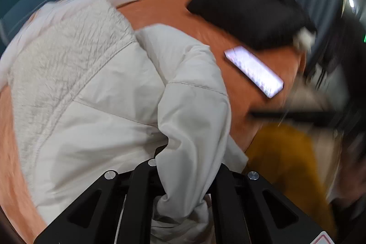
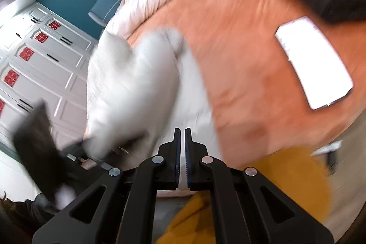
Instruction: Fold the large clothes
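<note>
A large white jacket (image 1: 96, 93) lies bunched on an orange bed sheet (image 1: 164, 10). My left gripper (image 1: 185, 175) is shut on the jacket's sleeve (image 1: 192, 129), which drapes over and hides its fingertips. In the right wrist view the same jacket (image 2: 135, 88) is blurred at left of centre. My right gripper (image 2: 182, 136) has its jaws nearly together over the jacket's white fabric, with nothing visibly pinched between the pads. The left gripper shows as a dark blur (image 2: 39, 143) at the lower left of that view.
A phone with a lit screen (image 1: 254, 71) lies on the sheet, also in the right wrist view (image 2: 315, 63). A black garment (image 1: 249, 13) lies beyond it. A mustard-yellow cloth (image 2: 292, 184) is at the bed's near edge. White wardrobe doors (image 2: 41, 65) stand at left.
</note>
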Demonstrator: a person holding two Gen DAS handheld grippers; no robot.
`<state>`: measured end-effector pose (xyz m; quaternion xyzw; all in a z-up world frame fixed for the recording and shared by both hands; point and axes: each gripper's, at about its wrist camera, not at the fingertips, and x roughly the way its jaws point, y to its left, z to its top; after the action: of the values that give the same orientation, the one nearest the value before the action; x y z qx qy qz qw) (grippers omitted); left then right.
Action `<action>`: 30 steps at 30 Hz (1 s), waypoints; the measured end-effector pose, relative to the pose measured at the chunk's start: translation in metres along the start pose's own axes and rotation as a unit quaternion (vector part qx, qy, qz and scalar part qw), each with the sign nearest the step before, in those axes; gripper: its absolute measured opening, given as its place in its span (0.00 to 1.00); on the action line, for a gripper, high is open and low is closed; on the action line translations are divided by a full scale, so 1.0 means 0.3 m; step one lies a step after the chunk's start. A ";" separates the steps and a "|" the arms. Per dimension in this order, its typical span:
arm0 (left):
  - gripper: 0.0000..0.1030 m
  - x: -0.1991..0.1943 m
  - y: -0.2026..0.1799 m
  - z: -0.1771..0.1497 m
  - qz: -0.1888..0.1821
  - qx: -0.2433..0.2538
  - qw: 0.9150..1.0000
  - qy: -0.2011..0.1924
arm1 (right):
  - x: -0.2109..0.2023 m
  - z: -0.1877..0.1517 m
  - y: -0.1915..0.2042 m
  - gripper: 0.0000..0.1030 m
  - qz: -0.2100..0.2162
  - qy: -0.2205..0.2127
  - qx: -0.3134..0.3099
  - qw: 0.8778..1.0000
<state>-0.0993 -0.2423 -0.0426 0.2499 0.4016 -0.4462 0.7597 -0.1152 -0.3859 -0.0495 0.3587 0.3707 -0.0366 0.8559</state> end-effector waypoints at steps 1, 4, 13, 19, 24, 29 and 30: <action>0.03 0.024 -0.019 -0.014 0.005 0.012 1.000 0.003 | -0.021 0.025 0.010 0.04 -0.001 -0.010 -0.011 1.000; 0.04 0.093 -0.071 -0.043 0.021 0.043 0.999 0.010 | -0.035 0.123 0.080 0.05 0.008 -0.037 -0.050 0.998; 0.22 -0.005 -0.092 -0.067 0.047 0.035 0.997 -0.039 | 0.302 0.331 0.361 0.10 0.051 0.031 -0.160 0.985; 0.59 -0.310 -0.040 -0.121 0.001 0.010 0.993 -0.114 | 0.507 0.325 0.285 0.01 0.009 0.076 -0.161 0.984; 0.69 -0.429 0.190 -0.114 0.038 -0.109 0.983 -0.145 | 0.511 0.308 0.118 0.00 0.026 0.079 -0.080 0.993; 0.67 -0.293 0.468 0.000 0.100 -0.191 0.969 -0.117 | 0.350 0.316 0.199 0.06 -0.009 0.046 -0.069 0.997; 0.67 -0.241 0.516 0.029 0.103 -0.205 0.968 -0.105 | 0.293 0.312 0.256 0.06 -0.028 0.024 -0.079 0.996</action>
<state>0.0201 -0.1404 0.0257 0.0801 0.3743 -0.2975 0.8746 0.0306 -0.3711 -0.0189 0.2807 0.4028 -0.0225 0.8709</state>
